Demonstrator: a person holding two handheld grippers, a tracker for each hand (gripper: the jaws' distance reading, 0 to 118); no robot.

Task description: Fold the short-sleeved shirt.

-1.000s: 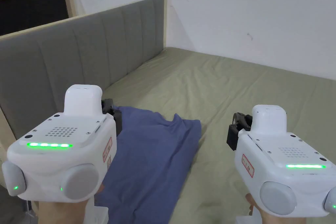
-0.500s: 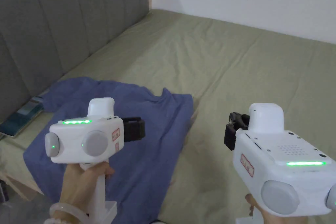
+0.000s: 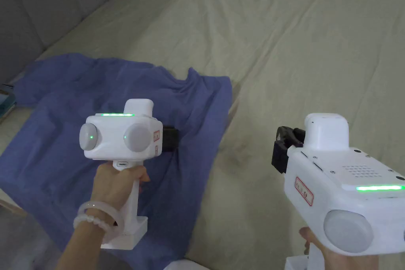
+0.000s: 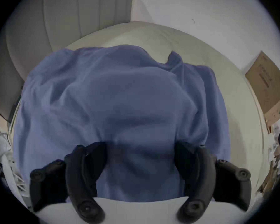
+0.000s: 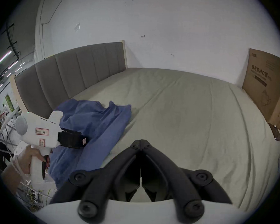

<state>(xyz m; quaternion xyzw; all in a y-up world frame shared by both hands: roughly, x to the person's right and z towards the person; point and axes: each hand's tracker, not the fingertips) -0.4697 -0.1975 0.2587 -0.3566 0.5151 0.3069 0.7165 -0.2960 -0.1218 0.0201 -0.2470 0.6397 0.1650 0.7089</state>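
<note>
A blue short-sleeved shirt [image 3: 79, 97] lies spread and rumpled on the bed [image 3: 300, 45], near the bed's left side by the grey padded headboard [image 3: 35, 2], with its near edge hanging over the bed's front edge. The left hand-held gripper [image 4: 140, 148] hangs directly above the shirt's middle; in the left gripper view its two dark jaws stand wide apart, released, with blue cloth showing in the gap between them and all around, and whether the jaw tips touch the cloth cannot be told. In the head view the left hand [image 3: 118, 180], with pale bracelets at the wrist, holds that gripper's white handle over the shirt's right half. The right hand-held gripper [image 5: 141, 141] is off to the right of the shirt, over bare olive sheet and apart from the cloth; in the right gripper view its jaws meet at the tips, clenched on nothing, and the shirt's right edge lies to its left. A raised fold of cloth stands up along the shirt's far edge. A cardboard box [image 5: 268, 88] leans at the bed's far right side against the white wall [image 5: 168, 25].
</note>
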